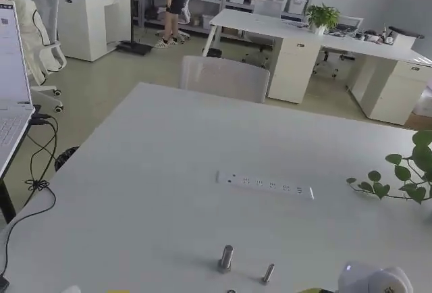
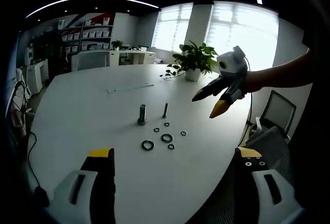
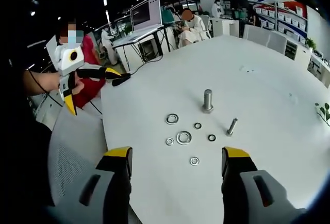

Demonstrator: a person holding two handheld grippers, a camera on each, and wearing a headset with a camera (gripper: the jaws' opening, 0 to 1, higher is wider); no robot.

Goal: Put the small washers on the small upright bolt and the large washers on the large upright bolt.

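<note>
you are holding both grippers raised clear of the tabletop point(image 1: 135, 171), toward its near edge, and neither is carrying anything. the left gripper point(image 2: 174, 154) is showing its jaws wide apart with bare surface between them. the right gripper point(image 3: 177, 154) is likewise standing open and unloaded.

the large bolt point(image 3: 208, 100) and the small bolt point(image 3: 231, 127) are standing upright, near each other and close to the near edge. the power strip point(image 1: 264, 185) is lying well beyond them, toward the middle. both shanks are pointing straight up and are bare: no washer is sitting on either yet.

the washers point(image 3: 183, 138), six by count, are lying flat and loose on your side of the bolts, none touching a bolt. at least two are looking clearly wider than the rest.

the relation governing the coming move: along the right gripper, the washers are lying directly ahead, just past its jaw tips, with the bolts behind them on roughly the same line. along the left gripper, the same group is lying farther forward. the right gripper is therefore judged the nearer one for a first pick. because each washer is lying flat and each bolt axis is vertical, a washer is likely needing a grip on its rim, then level carrying and a straight lowering over the matching shank.
</note>
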